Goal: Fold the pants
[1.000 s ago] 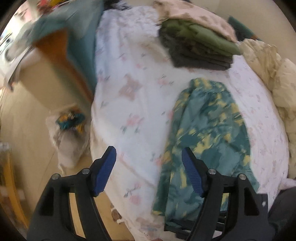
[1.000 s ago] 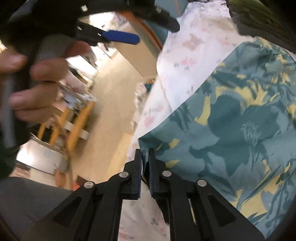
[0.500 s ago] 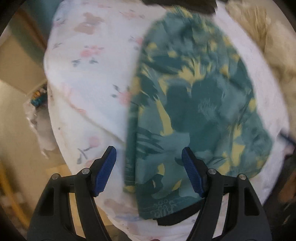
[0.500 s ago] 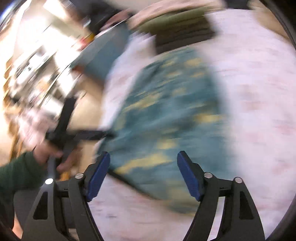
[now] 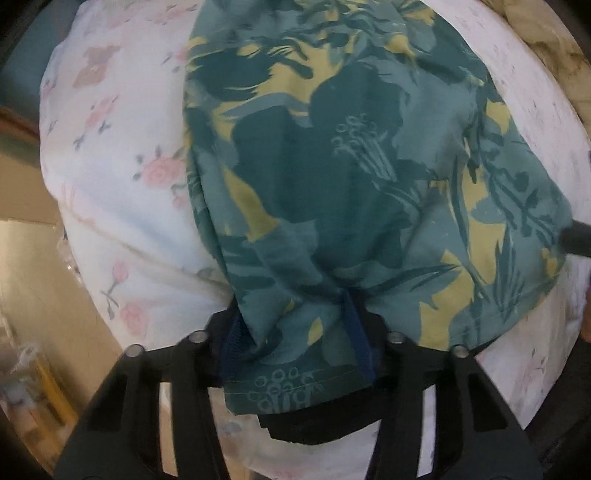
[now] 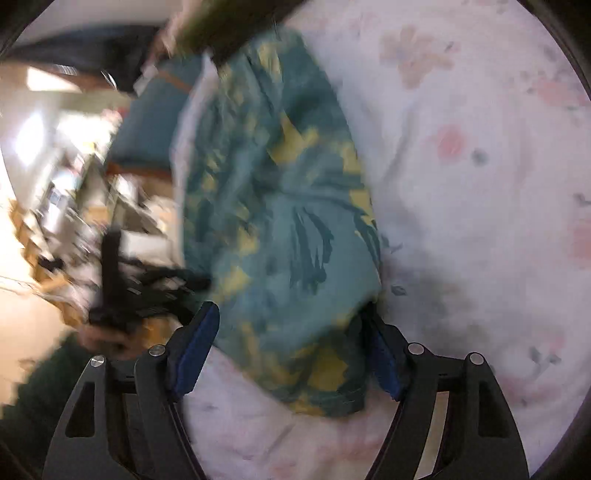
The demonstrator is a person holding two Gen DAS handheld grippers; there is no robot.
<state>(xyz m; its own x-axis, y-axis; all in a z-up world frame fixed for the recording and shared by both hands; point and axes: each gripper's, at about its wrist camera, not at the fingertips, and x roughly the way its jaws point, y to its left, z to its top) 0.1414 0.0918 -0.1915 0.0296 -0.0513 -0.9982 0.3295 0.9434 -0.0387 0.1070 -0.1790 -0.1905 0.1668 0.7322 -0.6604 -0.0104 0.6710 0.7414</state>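
The teal pants with yellow flower print (image 5: 332,166) lie folded lengthwise on the white flowered bedsheet (image 5: 122,184). My left gripper (image 5: 295,350) has its blue pads around the near hem corner, with the cloth bunched between them; the jaws stand partly closed on it. In the right wrist view the pants (image 6: 288,229) run away from me. My right gripper (image 6: 291,354) is wide open, its blue pads either side of the other near hem corner, with cloth lying between them. The left gripper (image 6: 110,280) shows blurred at the left.
A cream blanket (image 5: 554,48) lies at the far right of the bed. The bed edge drops to a tan floor (image 5: 33,280) on the left. Dark folded clothes (image 6: 236,33) sit beyond the pants. Cluttered furniture (image 6: 66,192) stands off the bed.
My left gripper dropped down to the near hem and closed in on it. My right gripper let go, opened wide, swung round and came down over the other hem corner.
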